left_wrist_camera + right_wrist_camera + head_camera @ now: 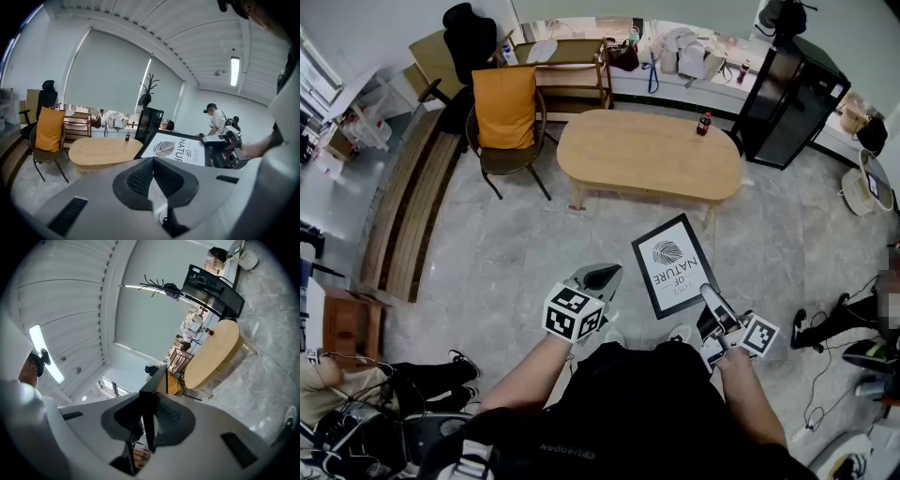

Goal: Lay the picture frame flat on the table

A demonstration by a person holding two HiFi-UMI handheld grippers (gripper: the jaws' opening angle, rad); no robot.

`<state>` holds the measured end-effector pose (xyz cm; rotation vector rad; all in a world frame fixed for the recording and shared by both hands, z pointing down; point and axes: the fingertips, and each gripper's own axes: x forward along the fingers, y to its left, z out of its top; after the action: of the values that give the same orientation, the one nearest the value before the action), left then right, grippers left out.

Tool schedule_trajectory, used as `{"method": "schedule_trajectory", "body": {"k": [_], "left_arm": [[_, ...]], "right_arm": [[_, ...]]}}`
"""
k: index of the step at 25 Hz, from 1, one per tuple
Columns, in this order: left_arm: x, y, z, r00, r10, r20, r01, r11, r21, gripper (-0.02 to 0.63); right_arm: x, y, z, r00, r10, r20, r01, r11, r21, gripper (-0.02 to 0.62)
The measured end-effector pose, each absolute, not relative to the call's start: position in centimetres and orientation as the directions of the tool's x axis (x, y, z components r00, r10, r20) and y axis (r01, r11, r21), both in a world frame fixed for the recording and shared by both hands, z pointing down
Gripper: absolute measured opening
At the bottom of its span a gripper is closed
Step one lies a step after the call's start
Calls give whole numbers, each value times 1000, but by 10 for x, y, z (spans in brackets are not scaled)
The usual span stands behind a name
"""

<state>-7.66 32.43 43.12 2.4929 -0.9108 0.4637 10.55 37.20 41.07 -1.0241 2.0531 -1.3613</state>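
The black picture frame (673, 265) with a white leaf print is held in the air over the floor, in front of the oval wooden table (649, 155). My right gripper (711, 296) is shut on its near right edge. In the right gripper view the frame (157, 385) shows edge-on between the pads of that gripper (149, 420). My left gripper (604, 277) hovers just left of the frame, shut and holding nothing. In the left gripper view, the left gripper (152, 180) has its pads together, and the frame (176, 149) tilts beyond it, with the table (101, 151) behind.
A small dark bottle (704, 123) stands on the table's far right end. A chair with an orange cushion (504, 108) sits left of the table. A black cabinet (792, 98) stands at the right. Shelves and bags line the back wall. A person (216, 121) stands further off.
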Motion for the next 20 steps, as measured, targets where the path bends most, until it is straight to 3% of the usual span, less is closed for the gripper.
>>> {"method": "schedule_trajectory", "body": {"k": [15,20], "left_arm": [[-101,339,429,739,-515,435,-660,-682,314,5],[-117,341,438,733,-515,445,-667,-675,316,5]], "right_arm": [[78,388,413,-593,-804,39,-346,210,-914,60],[67,386,415,-593,-805,-12,-270,213,-939,60]]}}
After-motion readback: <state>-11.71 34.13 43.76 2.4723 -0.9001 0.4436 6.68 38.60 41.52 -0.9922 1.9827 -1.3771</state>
